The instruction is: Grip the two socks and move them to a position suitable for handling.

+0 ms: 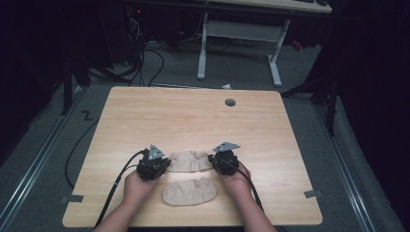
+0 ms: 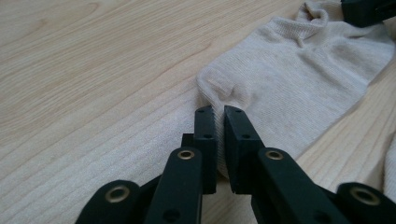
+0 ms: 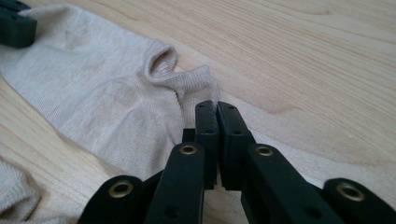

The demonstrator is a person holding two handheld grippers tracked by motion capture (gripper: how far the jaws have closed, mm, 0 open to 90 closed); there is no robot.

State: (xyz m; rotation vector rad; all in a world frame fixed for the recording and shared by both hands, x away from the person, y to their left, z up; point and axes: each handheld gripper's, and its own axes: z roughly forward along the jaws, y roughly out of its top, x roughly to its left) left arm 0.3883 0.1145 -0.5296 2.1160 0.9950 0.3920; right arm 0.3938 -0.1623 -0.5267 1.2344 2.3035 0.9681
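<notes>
A beige ankle sock (image 1: pixel 190 161) lies flat on the wooden table (image 1: pixel 193 121), stretched between my two grippers. My left gripper (image 1: pixel 167 164) is shut on one end of it; in the left gripper view the jaws (image 2: pixel 218 114) pinch the rounded edge of the sock (image 2: pixel 289 74). On the opposite end my right gripper (image 1: pixel 212 162) is shut, and in the right gripper view (image 3: pixel 217 109) it nips the fabric beside the sock's opening (image 3: pixel 161 63). A second beige sock (image 1: pixel 189 192) lies just nearer the person, between the forearms, untouched.
A grey grommet (image 1: pixel 230 102) sits in the table's far part. Grey tape pieces (image 1: pixel 71 198) (image 1: pixel 313 194) mark the near corners. Beyond the table stands a white desk frame (image 1: pixel 239 34), with cables (image 1: pixel 145 63) on the floor.
</notes>
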